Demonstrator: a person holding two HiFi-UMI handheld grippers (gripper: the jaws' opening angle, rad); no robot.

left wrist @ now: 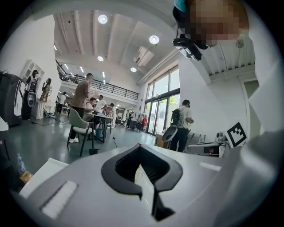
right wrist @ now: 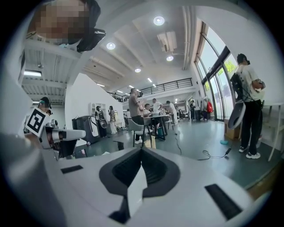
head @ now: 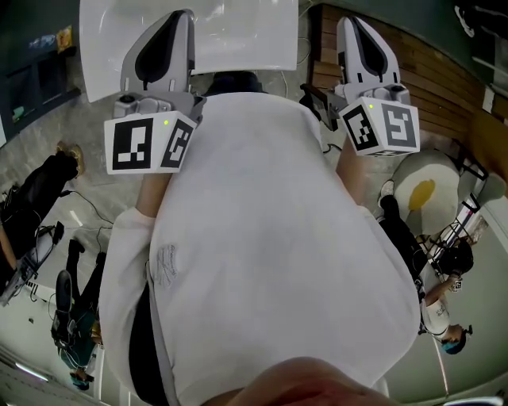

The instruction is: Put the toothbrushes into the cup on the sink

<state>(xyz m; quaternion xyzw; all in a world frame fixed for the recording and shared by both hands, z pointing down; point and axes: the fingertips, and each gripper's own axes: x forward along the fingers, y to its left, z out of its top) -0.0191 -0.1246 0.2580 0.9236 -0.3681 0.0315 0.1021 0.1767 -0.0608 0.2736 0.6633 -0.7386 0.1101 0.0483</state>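
Observation:
No toothbrush, cup or sink shows in any view. In the head view my left gripper (head: 182,16) and right gripper (head: 350,22) are held up on either side of the person's white shirt (head: 262,238), tips pointing away. Each carries its marker cube (head: 149,143) (head: 381,125). In the left gripper view the left gripper (left wrist: 140,145) has its jaws met at the tip, with nothing between them. In the right gripper view the right gripper (right wrist: 142,149) is likewise shut and empty. Both gripper views look out across a large hall.
A white tabletop (head: 198,36) lies ahead of the person. A round white stand with a yellow spot (head: 425,190) is at the right. People sit at a table (right wrist: 153,117). One stands with a backpack by the windows (left wrist: 182,124). A cable lies on the floor (right wrist: 213,153).

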